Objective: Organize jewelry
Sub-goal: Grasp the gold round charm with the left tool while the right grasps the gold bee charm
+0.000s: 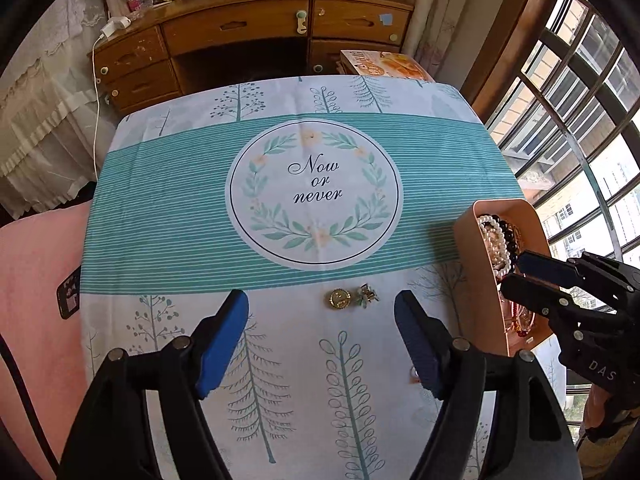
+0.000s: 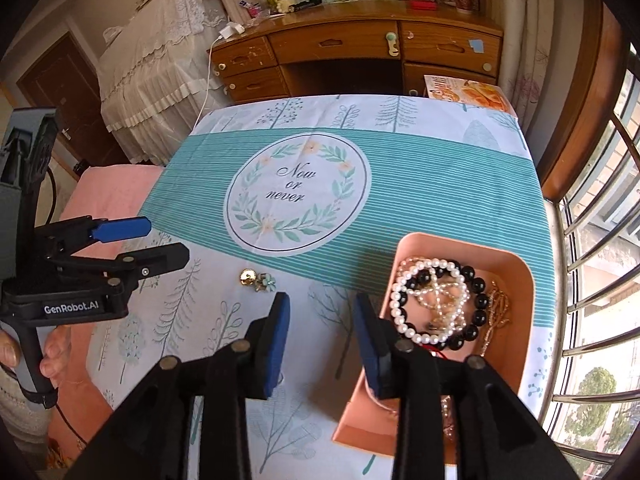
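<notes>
A pink tray [image 2: 516,268] on the table's right side holds a pearl bracelet [image 2: 404,324], a black bead bracelet [image 2: 478,300] and gold chains [image 2: 498,312]; it also shows in the left wrist view [image 1: 468,236]. A gold round brooch [image 1: 339,299] and a small flower brooch [image 1: 367,295] lie side by side on the cloth, also in the right wrist view [image 2: 248,279] [image 2: 266,283]. My left gripper [image 1: 322,344] is open and empty, just short of the brooches. My right gripper [image 2: 322,336] is open and empty, over the tray's left edge.
The table carries a teal and white cloth [image 1: 312,184] printed "Now or never". A wooden desk [image 1: 248,36] stands behind it, windows with bars [image 2: 600,280] to the right, a pink bed [image 1: 36,280] with a phone [image 1: 69,295] to the left.
</notes>
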The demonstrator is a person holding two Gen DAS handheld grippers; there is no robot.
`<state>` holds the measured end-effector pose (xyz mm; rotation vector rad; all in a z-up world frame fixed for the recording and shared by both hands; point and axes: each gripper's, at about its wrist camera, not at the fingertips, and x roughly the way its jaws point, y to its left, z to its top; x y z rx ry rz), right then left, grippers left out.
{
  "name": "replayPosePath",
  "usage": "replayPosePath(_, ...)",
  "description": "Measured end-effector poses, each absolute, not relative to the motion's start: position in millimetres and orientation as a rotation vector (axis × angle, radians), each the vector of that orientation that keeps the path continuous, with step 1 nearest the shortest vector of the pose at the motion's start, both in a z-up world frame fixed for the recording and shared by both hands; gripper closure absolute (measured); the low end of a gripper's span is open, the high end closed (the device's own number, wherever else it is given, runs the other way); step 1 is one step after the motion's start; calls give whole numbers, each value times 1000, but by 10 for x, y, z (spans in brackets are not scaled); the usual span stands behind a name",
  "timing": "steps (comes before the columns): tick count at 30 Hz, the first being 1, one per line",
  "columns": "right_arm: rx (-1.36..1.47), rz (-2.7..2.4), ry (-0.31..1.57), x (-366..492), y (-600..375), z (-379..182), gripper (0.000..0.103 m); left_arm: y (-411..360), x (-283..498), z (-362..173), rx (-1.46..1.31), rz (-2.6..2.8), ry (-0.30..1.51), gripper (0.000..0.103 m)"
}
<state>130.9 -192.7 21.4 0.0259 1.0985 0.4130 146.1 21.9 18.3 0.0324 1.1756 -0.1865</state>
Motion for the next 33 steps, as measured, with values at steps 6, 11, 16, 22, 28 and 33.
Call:
replayPosePath(6,6,456,1166,1362,-1625,-13,70,397,1426,-81,47,-187,1225,29)
replayPosePath(11,-1,479,1222,1450,-1435,-235,70,544,1359,-351,46,-202,1272,29)
replayPosePath(16,32,479,1270,1609,-1323,-390,70,697,1323,-536,17,-205,1304,29)
replayPosePath(22,20,458,1301,1778,-1158,-529,70,848,1321,-615,-21,-204,1316,29)
replayPosePath(28,-15,448,1313,1836,-1029,-624,70,908,1329,-621,-31,-209,1318,29)
replayPosePath(33,-43,434,1306,1835,-1004,-635,71,889,1335,-612,-31,-222,1311,29)
